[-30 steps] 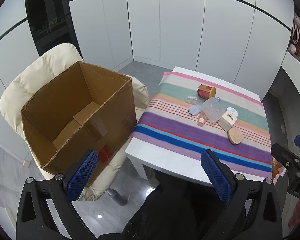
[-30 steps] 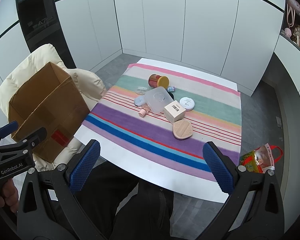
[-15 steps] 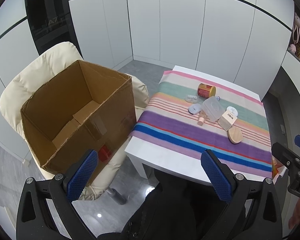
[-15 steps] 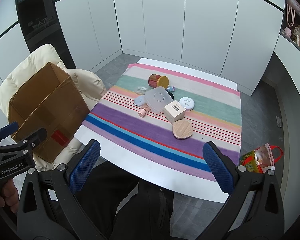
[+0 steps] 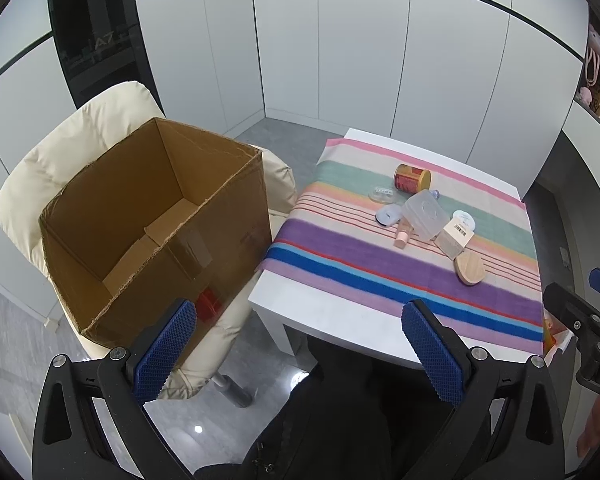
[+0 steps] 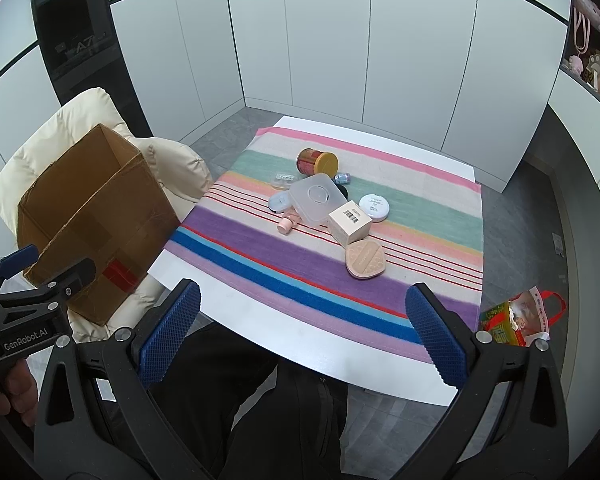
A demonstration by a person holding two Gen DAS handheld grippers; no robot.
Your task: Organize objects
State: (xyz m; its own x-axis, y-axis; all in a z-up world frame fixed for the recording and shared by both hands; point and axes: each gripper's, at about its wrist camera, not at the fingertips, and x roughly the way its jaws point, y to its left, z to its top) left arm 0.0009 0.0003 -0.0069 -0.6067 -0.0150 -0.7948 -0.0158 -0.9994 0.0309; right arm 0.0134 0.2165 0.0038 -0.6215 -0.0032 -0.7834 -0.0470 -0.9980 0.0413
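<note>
An open cardboard box (image 5: 156,224) with nothing in it rests on a cream chair (image 5: 80,136), left of a white table under a striped cloth (image 6: 300,272). On the cloth lie a red-and-gold can (image 6: 316,162), a clear plastic case (image 6: 318,198), a small barcoded carton (image 6: 349,222), a beige heart-shaped puff (image 6: 366,258), a white round compact (image 6: 375,207) and a pink bottle (image 6: 287,224). My left gripper (image 5: 300,352) hangs open before the table's near edge, nothing between its blue pads. My right gripper (image 6: 300,332) is open too, well short of the objects.
A red-and-green snack bag (image 6: 516,320) lies on the grey floor right of the table. White cabinet walls close the room behind. The person's dark-clothed legs (image 6: 268,408) sit below both grippers. A shelf with soft toys (image 6: 588,56) is at far right.
Almost nothing differs; the left wrist view has shifted only slightly and both grippers stay open at the same width.
</note>
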